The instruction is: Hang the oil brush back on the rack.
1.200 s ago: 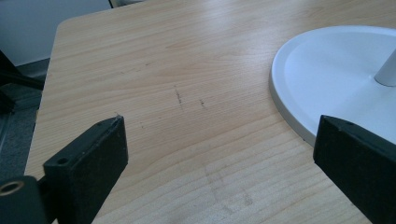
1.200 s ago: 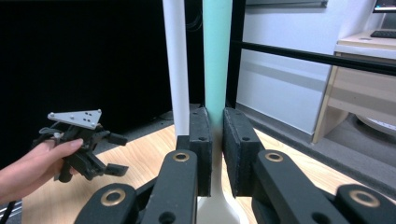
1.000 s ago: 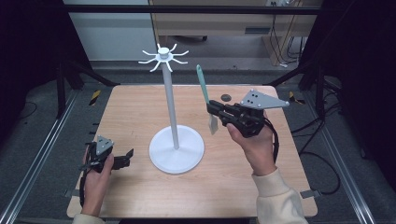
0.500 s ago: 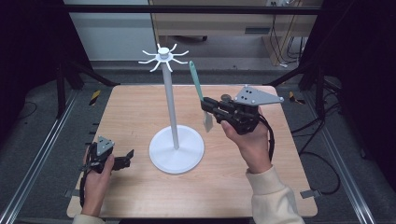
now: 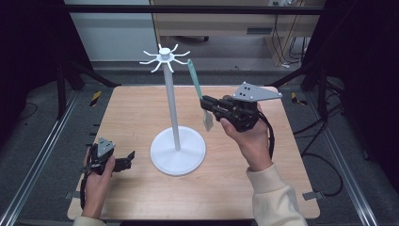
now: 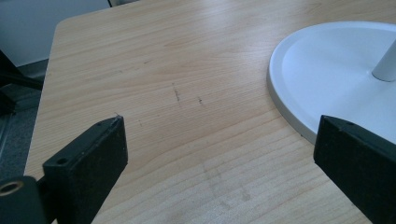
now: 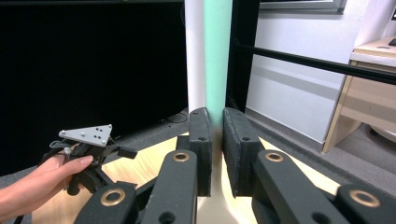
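Right tool [image 5: 210,104] clamped on green spatula [image 5: 194,77], 2 o'clock of hook stand [image 5: 170,101]; left tool [image 6: 219,158] released. Risk: handle missing hook, slipping onto desk [image 5: 263,188].

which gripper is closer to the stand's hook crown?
Right. The right gripper holds the green-handled spatula up beside the hook crown; the left gripper rests low by the stand's base.

A light wooden table [image 5: 141,108] stands on grey floor [image 5: 42,117]; black frame bars [image 5: 197,9], pale wall [image 5: 113,33] and a wooden cabinet [image 5: 211,21] lie behind.
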A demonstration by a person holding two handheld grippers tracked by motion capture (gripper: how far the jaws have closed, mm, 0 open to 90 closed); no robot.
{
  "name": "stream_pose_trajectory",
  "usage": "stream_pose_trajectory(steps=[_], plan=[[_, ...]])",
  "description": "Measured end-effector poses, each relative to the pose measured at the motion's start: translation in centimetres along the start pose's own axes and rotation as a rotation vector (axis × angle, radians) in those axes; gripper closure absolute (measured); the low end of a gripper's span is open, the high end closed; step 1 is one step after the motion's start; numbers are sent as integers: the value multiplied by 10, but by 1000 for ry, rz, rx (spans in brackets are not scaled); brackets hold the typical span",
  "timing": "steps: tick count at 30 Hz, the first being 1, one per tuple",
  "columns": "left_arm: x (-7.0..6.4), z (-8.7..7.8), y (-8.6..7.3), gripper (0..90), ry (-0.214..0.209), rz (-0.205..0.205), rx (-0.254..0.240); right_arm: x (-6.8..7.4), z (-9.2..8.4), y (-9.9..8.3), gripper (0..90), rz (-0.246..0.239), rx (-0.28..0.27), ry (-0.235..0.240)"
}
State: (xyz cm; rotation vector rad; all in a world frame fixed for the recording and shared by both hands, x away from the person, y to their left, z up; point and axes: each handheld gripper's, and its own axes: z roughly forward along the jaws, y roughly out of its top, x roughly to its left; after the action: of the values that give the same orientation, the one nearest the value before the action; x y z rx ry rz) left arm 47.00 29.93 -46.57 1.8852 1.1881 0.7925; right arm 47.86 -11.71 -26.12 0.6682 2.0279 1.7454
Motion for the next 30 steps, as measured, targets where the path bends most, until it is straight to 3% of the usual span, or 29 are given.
stream_pose_trajectory(steps=[30], plan=[[0,0,0,25,-1,-2,-1,1,15,0,823,7,12,27]])
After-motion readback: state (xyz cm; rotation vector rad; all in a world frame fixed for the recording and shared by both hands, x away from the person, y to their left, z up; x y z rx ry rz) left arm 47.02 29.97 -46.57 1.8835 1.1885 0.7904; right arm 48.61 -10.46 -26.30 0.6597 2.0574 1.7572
